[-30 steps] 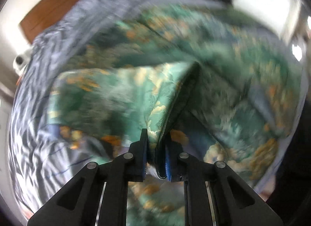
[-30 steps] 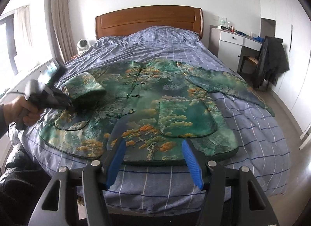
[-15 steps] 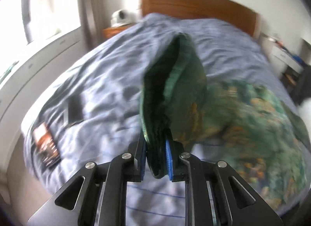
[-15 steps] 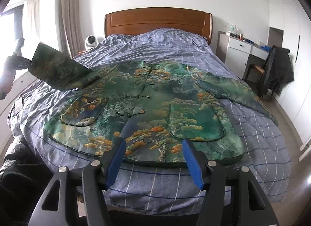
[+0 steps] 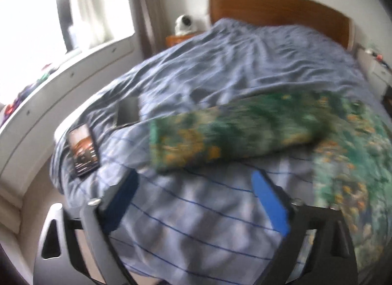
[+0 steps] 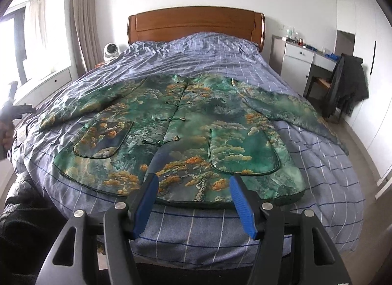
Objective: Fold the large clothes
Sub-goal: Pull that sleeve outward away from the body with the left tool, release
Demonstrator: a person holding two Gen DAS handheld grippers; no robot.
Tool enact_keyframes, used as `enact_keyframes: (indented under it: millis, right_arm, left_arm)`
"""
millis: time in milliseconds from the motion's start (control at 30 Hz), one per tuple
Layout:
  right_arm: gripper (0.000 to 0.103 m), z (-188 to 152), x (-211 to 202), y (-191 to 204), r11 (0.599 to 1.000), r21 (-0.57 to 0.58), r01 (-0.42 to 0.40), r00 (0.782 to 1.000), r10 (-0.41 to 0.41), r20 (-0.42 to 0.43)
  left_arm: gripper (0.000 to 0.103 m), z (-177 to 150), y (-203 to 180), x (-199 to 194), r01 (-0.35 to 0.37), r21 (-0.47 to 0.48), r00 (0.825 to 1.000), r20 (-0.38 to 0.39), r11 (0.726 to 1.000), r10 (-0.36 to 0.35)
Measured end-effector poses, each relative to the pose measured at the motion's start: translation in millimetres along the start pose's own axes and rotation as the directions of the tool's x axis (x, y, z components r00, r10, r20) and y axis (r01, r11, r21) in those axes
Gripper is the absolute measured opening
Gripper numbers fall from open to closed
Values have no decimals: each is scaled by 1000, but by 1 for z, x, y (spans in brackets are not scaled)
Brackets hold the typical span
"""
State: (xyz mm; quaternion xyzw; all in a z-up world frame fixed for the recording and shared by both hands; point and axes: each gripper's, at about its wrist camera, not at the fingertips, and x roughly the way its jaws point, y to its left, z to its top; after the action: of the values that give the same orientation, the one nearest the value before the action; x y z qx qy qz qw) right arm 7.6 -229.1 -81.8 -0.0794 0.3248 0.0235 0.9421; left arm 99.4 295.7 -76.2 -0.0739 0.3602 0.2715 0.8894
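A green jacket (image 6: 181, 128) with orange and white tree print lies face up on the bed, both sleeves spread out. Its left sleeve (image 5: 235, 133) lies flat toward the bed's left edge; it also shows in the right wrist view (image 6: 80, 106). My left gripper (image 5: 196, 201) is open and empty, just short of the sleeve's cuff. It appears at the far left of the right wrist view (image 6: 14, 111). My right gripper (image 6: 193, 201) is open and empty above the jacket's hem at the foot of the bed.
The bed (image 6: 330, 187) has a blue checked cover and a wooden headboard (image 6: 196, 25). A phone (image 5: 83, 150) lies near the bed's left edge. A white fan (image 6: 111, 51) stands beside the headboard. A desk (image 6: 303, 62) and a chair with a dark coat (image 6: 348, 86) stand at the right.
My left gripper carried the folded sleeve out to the left, opened and let it go. The sleeve now lies flat on the bed. The right gripper stayed open near the hem.
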Motion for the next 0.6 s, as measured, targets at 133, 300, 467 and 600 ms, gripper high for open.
enact_keyframes:
  millis: [133,300,467,600]
  right_arm:
    - [62,8,-1,1,1000,-4,15,1000,-15,13]
    - [67,6,-5,2,999,-12,35,999,-34,24]
    - [67,0,-2,2,999,-13,31,1000,-31,7]
    - [67,0,-1,3,999,-20,29,1000,-29,4]
  left_arm:
    - [99,-17,-46,-26,97,55,994,35,994,-99]
    - [99,-30,-80,-35,174,67,984,10,982,-175]
    - [99,-34,-85,-37,172,52,985,-5,984,-172]
    - [99,-37,-78,-37,156,35,988,0,987,-156]
